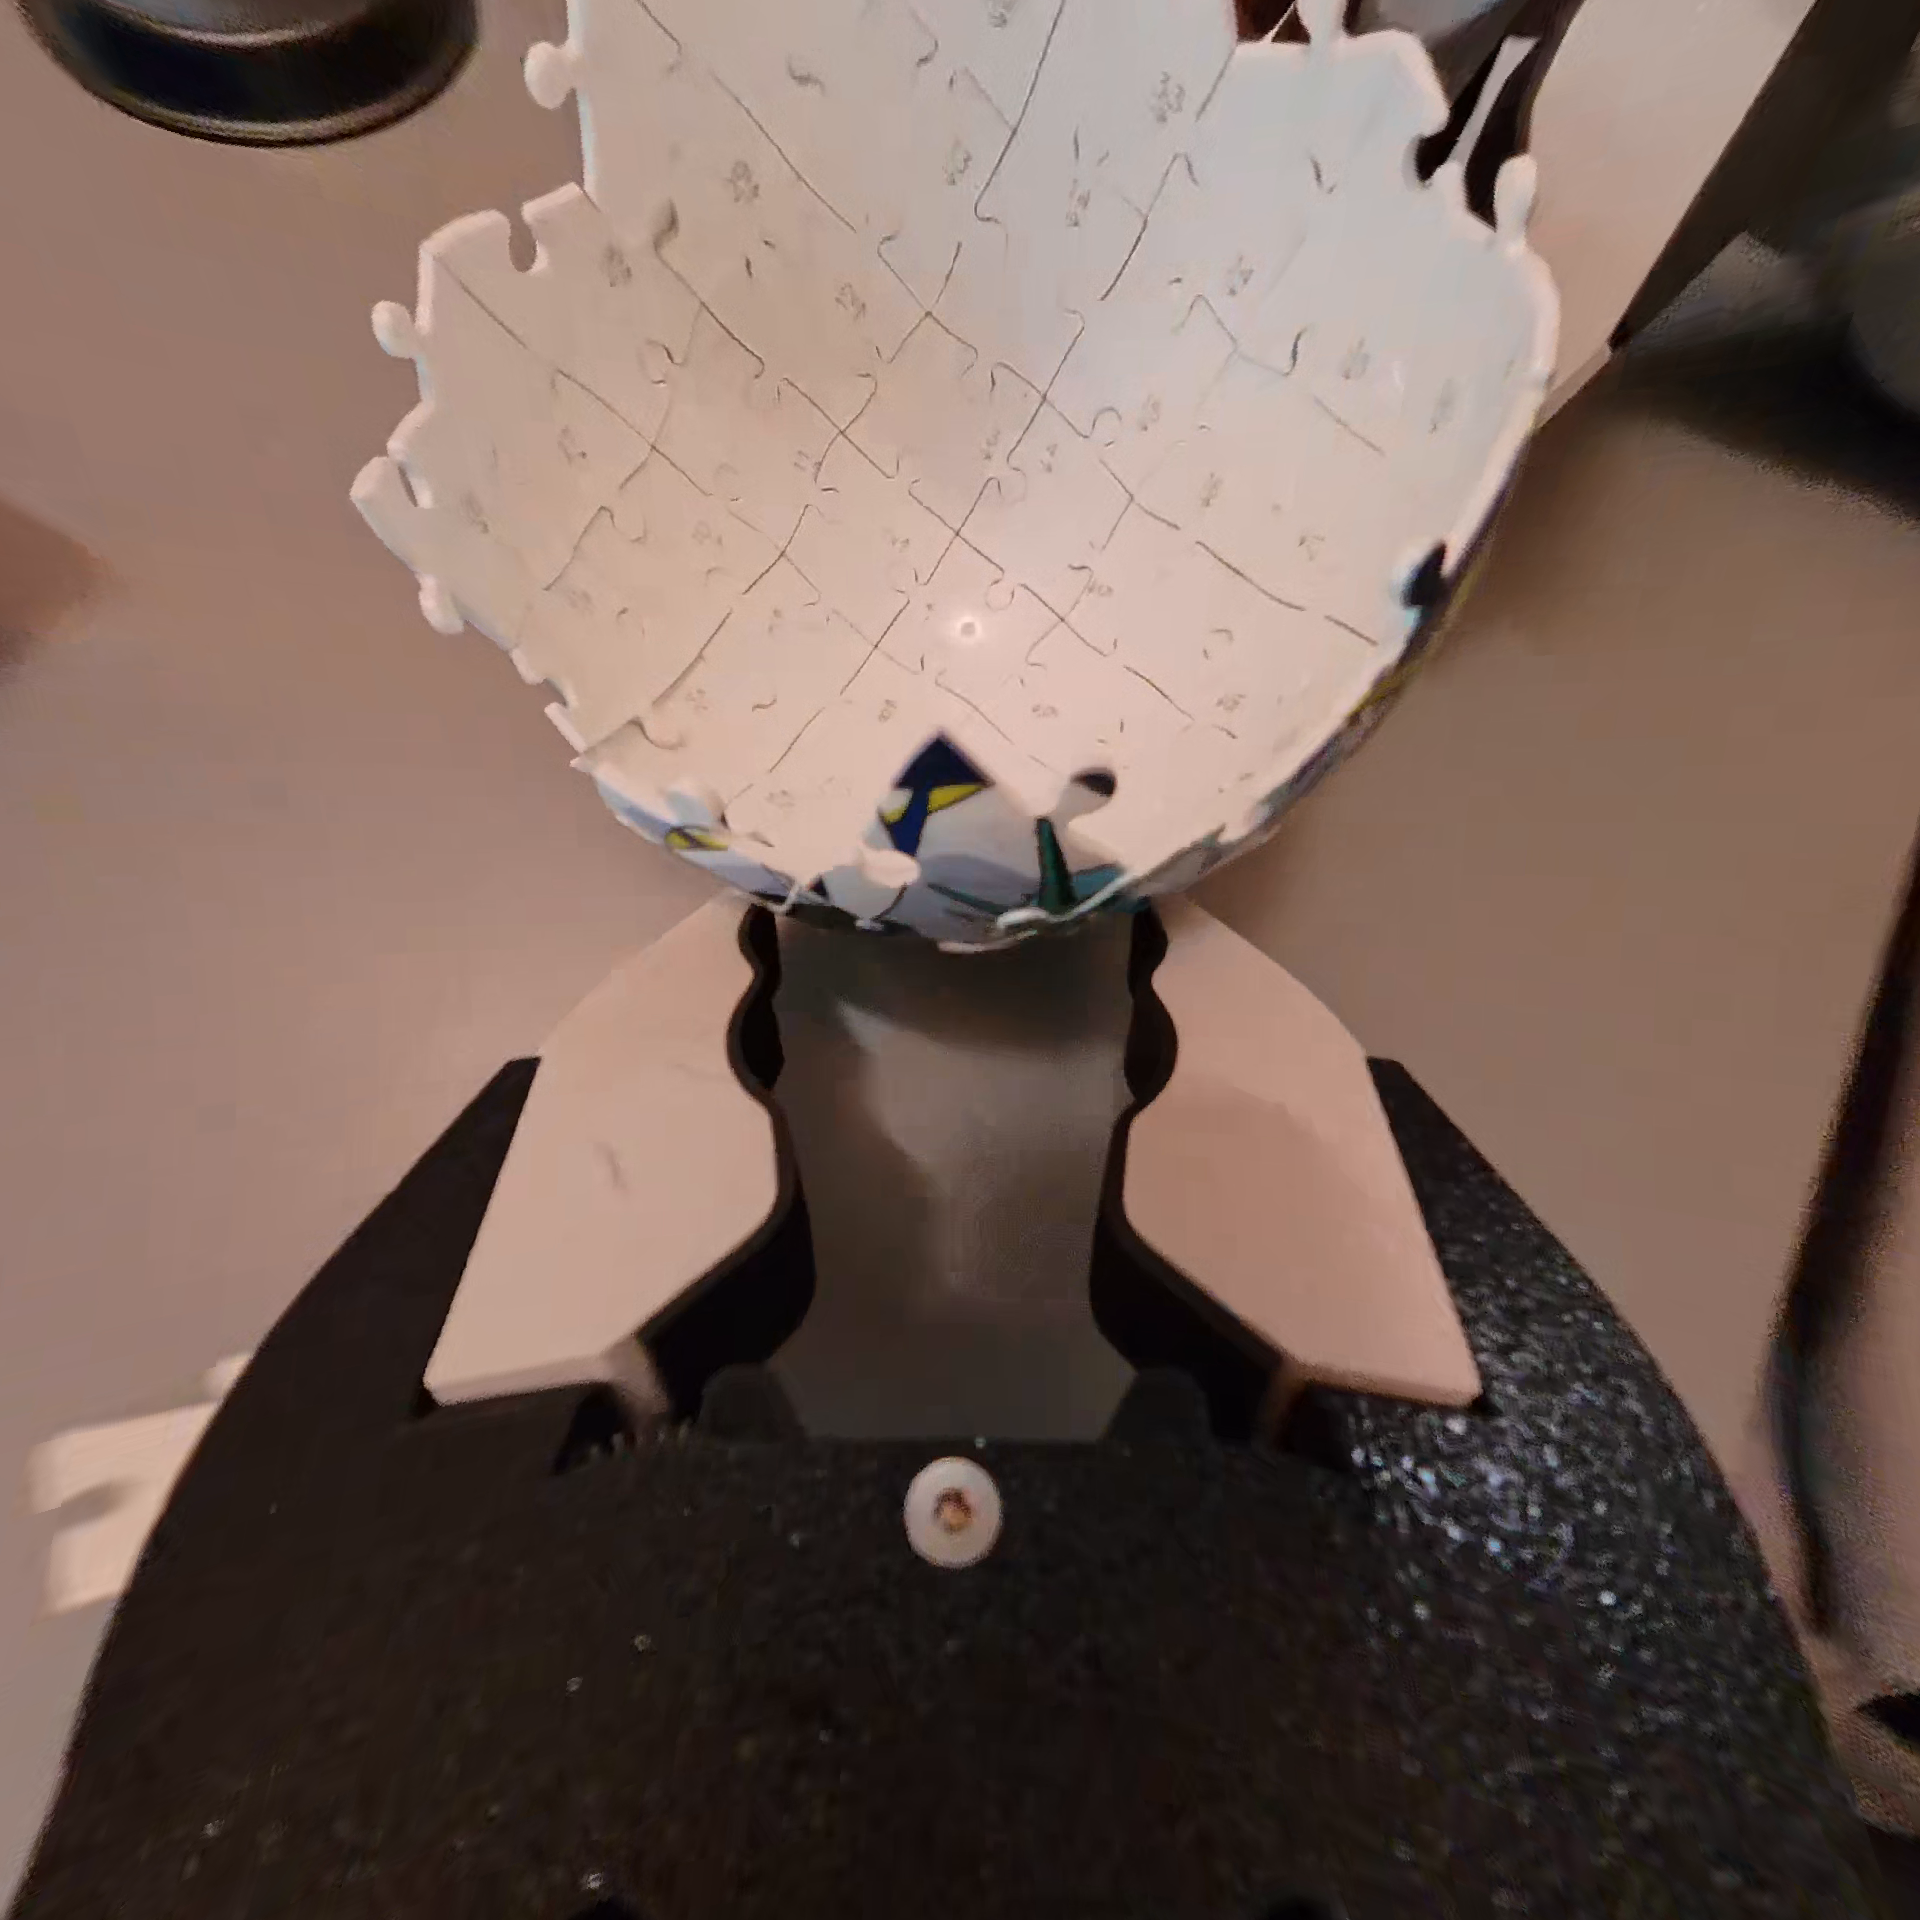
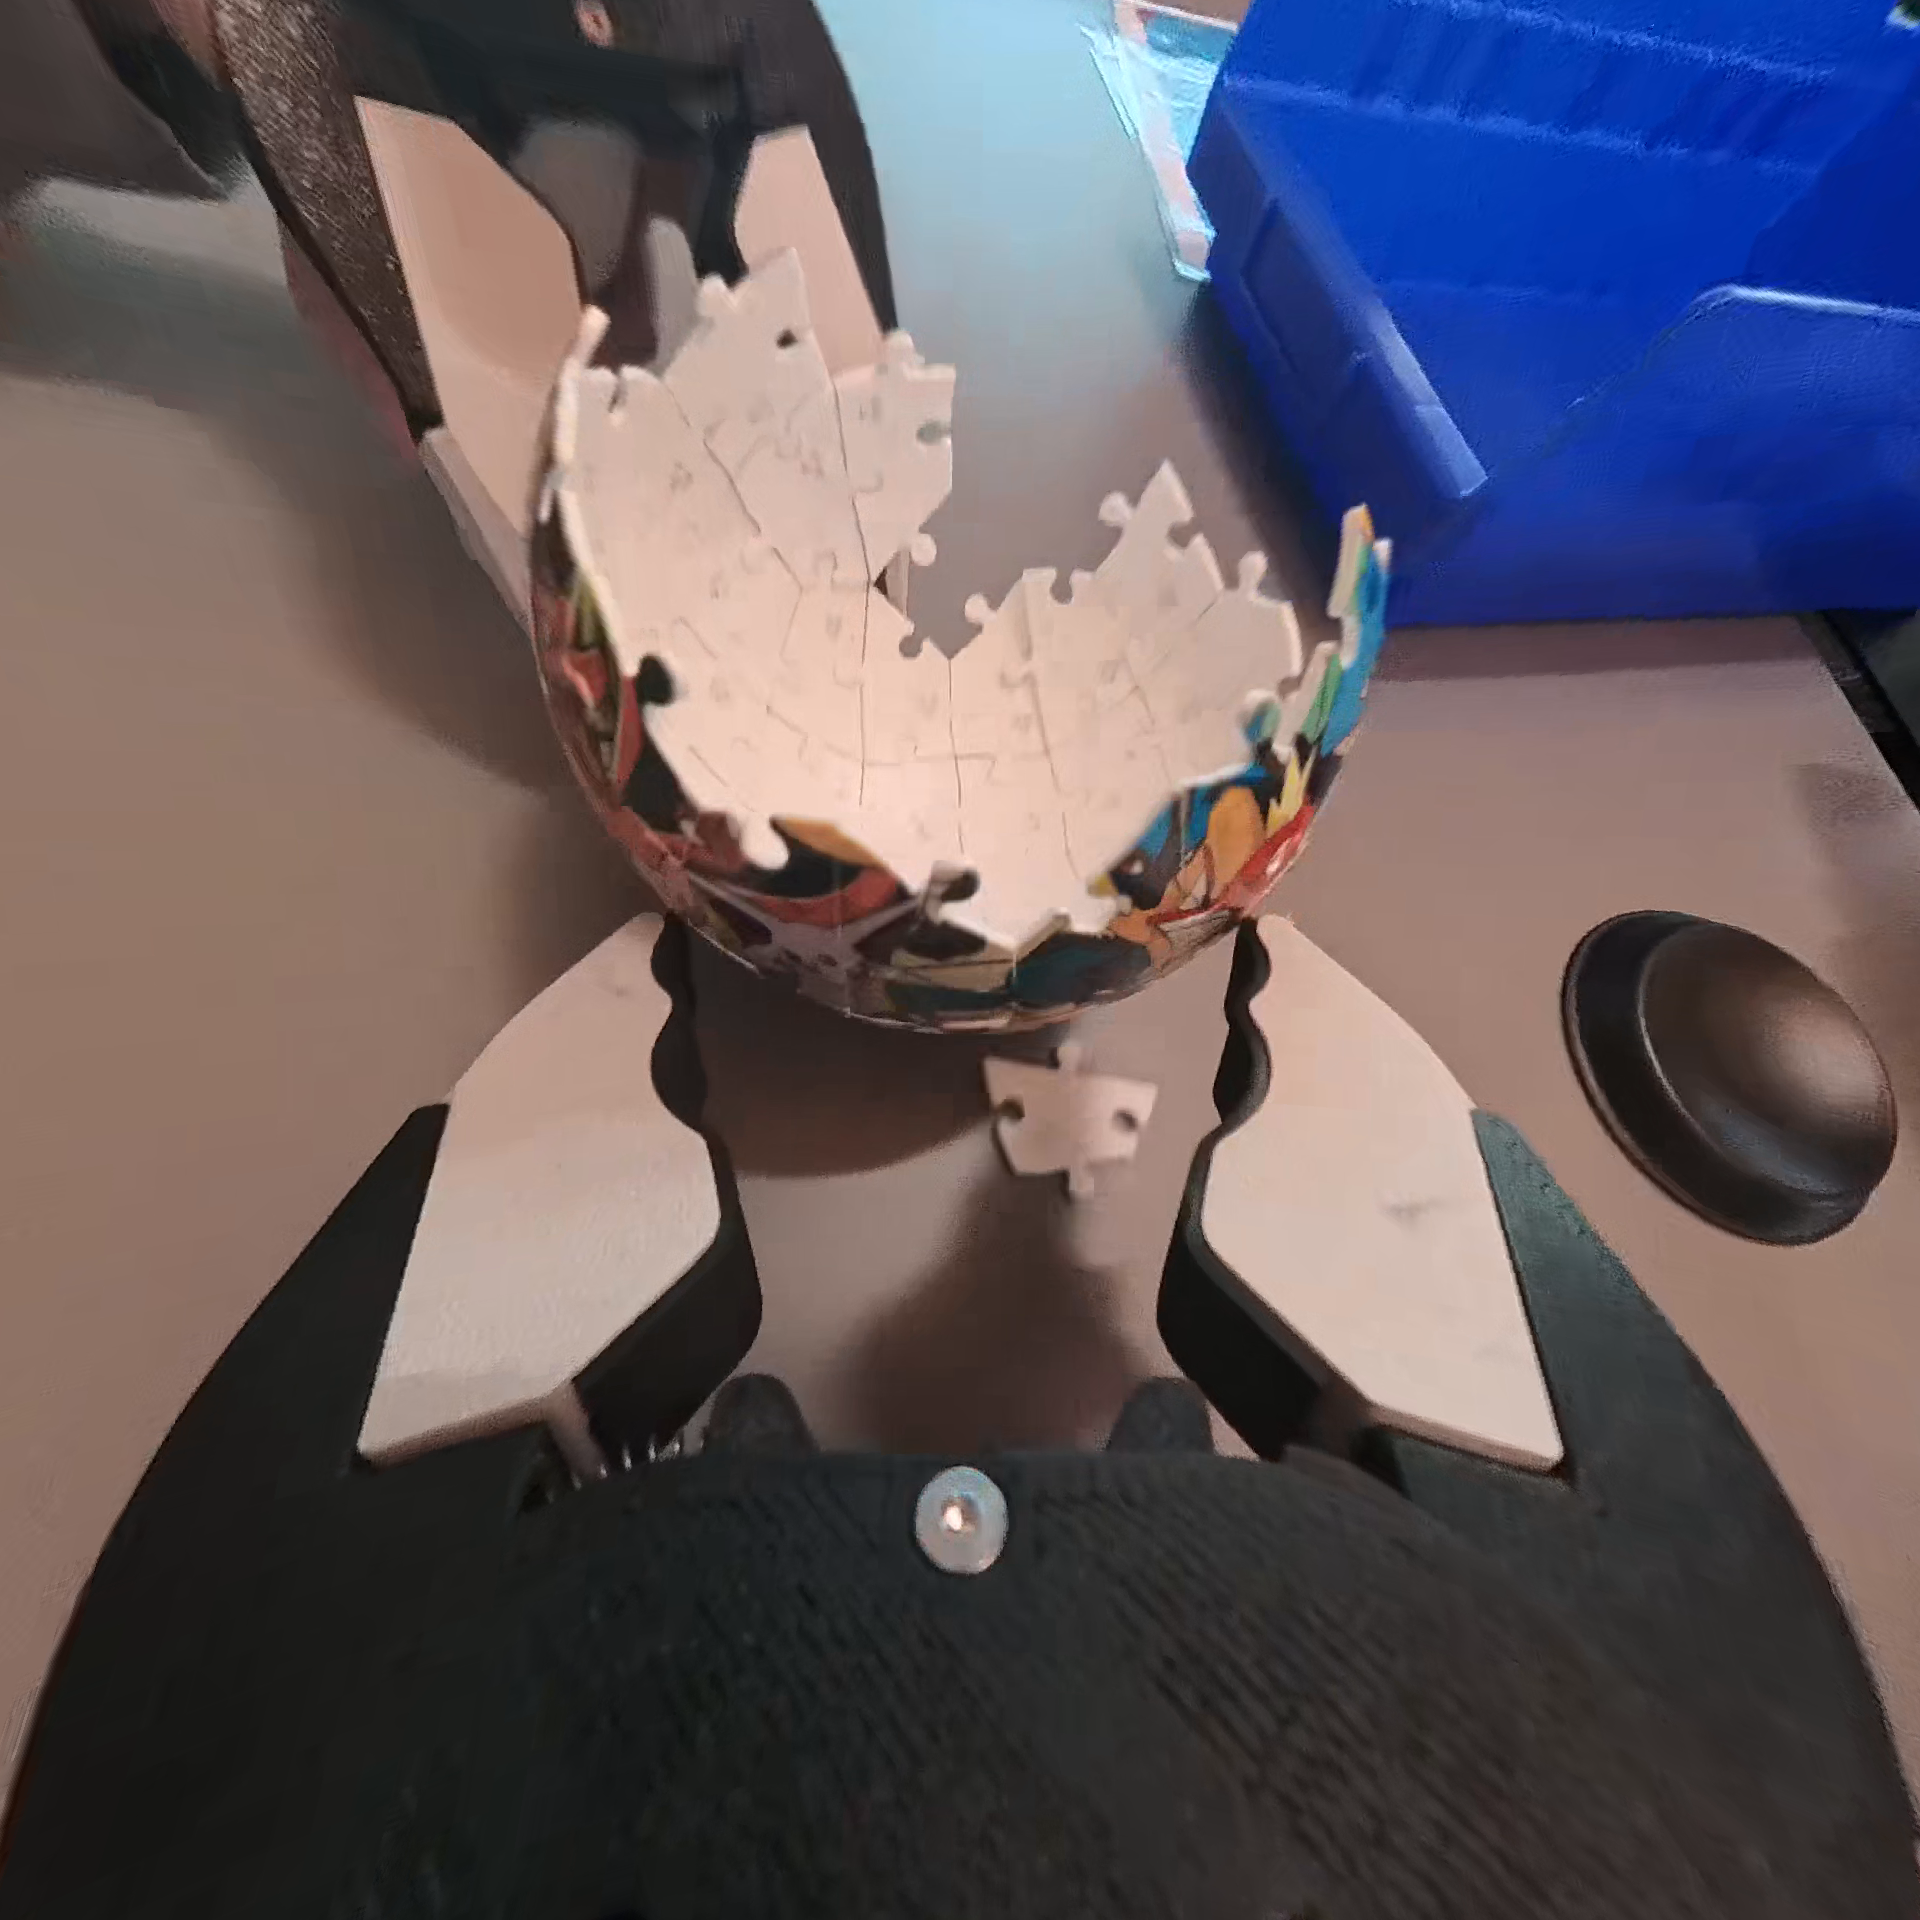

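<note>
A half-built ball puzzle (image 1: 935,416) stands on the tan table like an open bowl, white inside and printed in bright colours outside. My left gripper (image 1: 953,925) is open, with its fingertips at the shell's lower outer wall; I cannot tell whether they touch it. My right gripper (image 2: 956,940) is open, with its tips just short of the shell (image 2: 935,748) on the near side. A loose white puzzle piece (image 2: 1070,1127) lies face down on the table between the right fingers. The left gripper's fingers (image 2: 468,312) show behind the shell's far wall.
A blue plastic bin (image 2: 1558,312) stands at the back right, with clear-wrapped sheets (image 2: 1153,125) beside it. A black round dome-shaped stand (image 2: 1735,1081) lies to the right of the shell and also shows in the left wrist view (image 1: 260,73). A blurred white piece (image 1: 104,1475) lies at the left edge.
</note>
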Action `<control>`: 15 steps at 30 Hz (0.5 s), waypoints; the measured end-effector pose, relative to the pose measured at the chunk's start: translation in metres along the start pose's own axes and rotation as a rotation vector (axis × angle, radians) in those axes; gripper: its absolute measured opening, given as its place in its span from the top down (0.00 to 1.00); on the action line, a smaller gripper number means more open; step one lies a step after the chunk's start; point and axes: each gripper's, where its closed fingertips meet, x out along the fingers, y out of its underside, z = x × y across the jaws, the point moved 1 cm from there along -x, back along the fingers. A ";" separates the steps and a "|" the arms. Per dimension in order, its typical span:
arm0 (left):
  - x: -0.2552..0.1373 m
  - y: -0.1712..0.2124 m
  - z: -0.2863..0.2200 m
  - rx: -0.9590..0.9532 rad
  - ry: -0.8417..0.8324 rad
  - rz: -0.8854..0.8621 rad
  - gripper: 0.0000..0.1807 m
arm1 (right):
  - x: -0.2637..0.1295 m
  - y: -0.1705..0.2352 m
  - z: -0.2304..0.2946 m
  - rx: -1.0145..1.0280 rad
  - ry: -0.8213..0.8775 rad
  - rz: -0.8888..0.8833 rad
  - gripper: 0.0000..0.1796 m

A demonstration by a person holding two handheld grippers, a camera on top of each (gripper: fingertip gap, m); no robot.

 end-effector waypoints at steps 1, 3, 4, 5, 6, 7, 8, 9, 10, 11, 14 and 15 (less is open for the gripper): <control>0.005 -0.003 -0.011 -0.041 0.028 -0.024 0.65 | -0.010 0.003 0.004 0.004 -0.023 0.001 0.46; 0.017 -0.008 -0.030 -0.107 0.076 -0.060 0.64 | -0.026 0.010 0.010 0.002 -0.053 0.003 0.46; 0.022 -0.010 -0.038 -0.124 0.078 -0.069 0.64 | -0.034 0.015 0.013 0.000 -0.061 0.014 0.46; 0.026 -0.013 -0.044 -0.130 0.069 -0.080 0.64 | -0.041 0.020 0.015 0.002 -0.063 0.026 0.46; 0.031 -0.015 -0.052 -0.135 0.064 -0.080 0.64 | -0.049 0.024 0.017 0.001 -0.061 0.032 0.46; 0.035 -0.017 -0.060 -0.137 0.060 -0.077 0.63 | -0.057 0.028 0.020 -0.005 -0.061 0.024 0.47; 0.040 -0.019 -0.067 -0.130 0.050 -0.074 0.63 | -0.065 0.030 0.023 -0.012 -0.064 0.006 0.47; 0.044 -0.021 -0.073 -0.116 0.038 -0.064 0.62 | -0.072 0.033 0.026 -0.008 -0.063 -0.011 0.47; 0.048 -0.021 -0.079 -0.105 0.027 -0.046 0.60 | -0.077 0.034 0.029 0.003 -0.064 -0.029 0.47; 0.052 -0.020 -0.084 -0.093 0.019 -0.018 0.58 | -0.081 0.035 0.031 0.016 -0.065 -0.051 0.47; 0.057 -0.019 -0.087 -0.048 -0.046 0.041 0.57 | -0.091 0.033 0.033 0.046 -0.048 -0.127 0.47; 0.057 -0.017 -0.087 -0.028 -0.063 0.058 0.58 | -0.092 0.032 0.034 0.049 -0.045 -0.150 0.47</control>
